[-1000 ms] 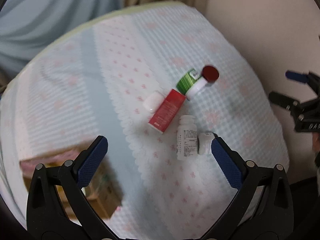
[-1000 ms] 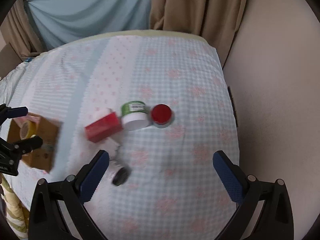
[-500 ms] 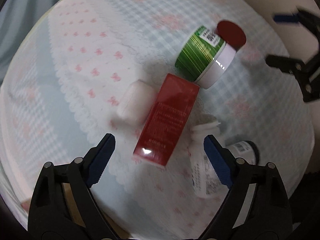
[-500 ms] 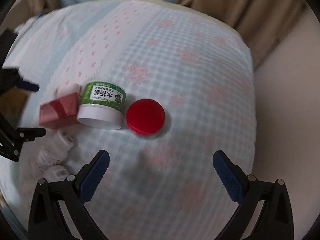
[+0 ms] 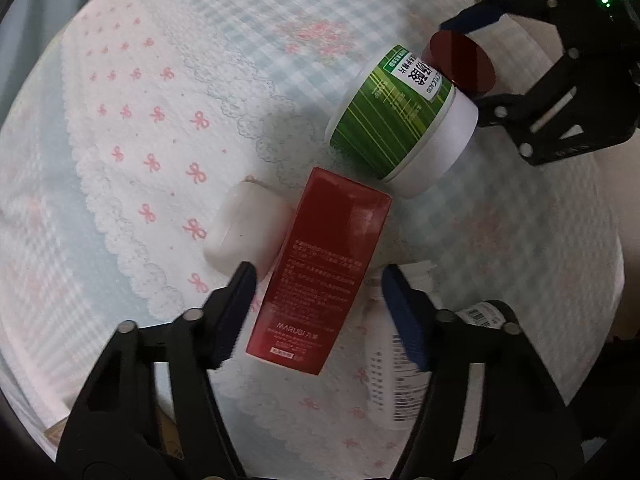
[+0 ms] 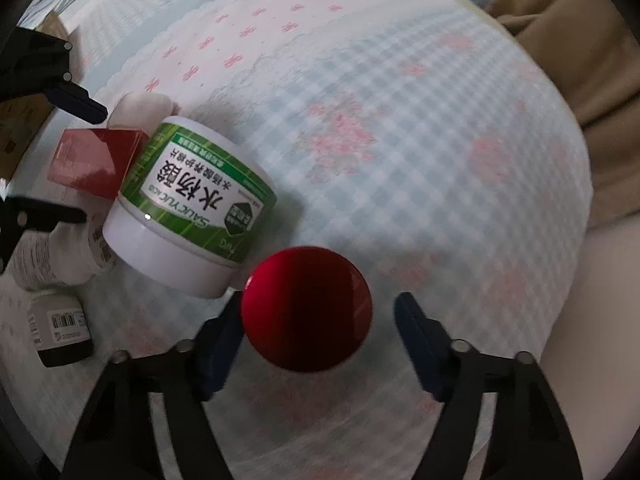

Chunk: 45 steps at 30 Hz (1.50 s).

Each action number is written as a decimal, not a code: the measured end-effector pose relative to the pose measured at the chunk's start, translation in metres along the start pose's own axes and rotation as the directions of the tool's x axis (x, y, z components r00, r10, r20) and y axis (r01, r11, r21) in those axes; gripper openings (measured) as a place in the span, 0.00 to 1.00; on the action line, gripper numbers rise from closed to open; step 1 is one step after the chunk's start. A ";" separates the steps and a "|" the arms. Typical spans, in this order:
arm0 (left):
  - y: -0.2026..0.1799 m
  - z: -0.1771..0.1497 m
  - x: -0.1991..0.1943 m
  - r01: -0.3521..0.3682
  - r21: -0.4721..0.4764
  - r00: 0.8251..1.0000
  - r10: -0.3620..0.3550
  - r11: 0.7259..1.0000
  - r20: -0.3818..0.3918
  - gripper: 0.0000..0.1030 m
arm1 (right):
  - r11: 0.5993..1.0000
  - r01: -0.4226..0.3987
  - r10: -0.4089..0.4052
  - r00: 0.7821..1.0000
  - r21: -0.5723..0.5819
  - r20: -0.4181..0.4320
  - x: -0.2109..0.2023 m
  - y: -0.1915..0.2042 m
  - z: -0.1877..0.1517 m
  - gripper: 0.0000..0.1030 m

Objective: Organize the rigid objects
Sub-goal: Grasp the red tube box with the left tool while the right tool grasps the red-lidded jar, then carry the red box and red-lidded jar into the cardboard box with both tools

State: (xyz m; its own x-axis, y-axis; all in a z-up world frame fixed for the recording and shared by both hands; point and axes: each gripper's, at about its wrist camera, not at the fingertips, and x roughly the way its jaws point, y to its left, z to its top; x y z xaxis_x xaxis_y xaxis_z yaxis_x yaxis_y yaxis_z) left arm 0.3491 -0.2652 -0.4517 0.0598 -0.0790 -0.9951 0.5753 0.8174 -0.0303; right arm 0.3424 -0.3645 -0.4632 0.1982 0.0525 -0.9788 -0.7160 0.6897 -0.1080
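The red box is laid on a bed cover of pale blue checks and pink bows, between a white case and a white bottle. The green-labelled jar is seen beside it, then the red lid. Brown curtains are seen behind the bed. The left gripper jaws have just been closing around the box; contact cannot be told. The right gripper jaws have just been closing around the lid, its right pad apart.

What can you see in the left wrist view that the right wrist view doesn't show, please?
Only left wrist: the red box's printed long face between the left gripper's pads, not yet pressed.

Only right wrist: tan curtain.

Both: green jar, red lid, white case, white bottle, checked cloth.
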 end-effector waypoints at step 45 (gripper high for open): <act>0.049 -0.128 -0.243 0.051 -0.378 0.931 0.092 0.924 0.352 0.41 | 0.793 -0.077 -0.113 0.956 0.605 0.271 -0.263 0.076 -0.014 0.49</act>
State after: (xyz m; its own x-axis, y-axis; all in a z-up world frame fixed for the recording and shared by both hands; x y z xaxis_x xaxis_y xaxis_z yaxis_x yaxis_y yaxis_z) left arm 0.2584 -0.1332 -0.2233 0.3959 -0.1993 -0.8964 0.2268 0.9671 -0.1149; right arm 0.2265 -0.3355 -0.2168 0.4522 0.1677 -0.8760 -0.1783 0.9793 0.0955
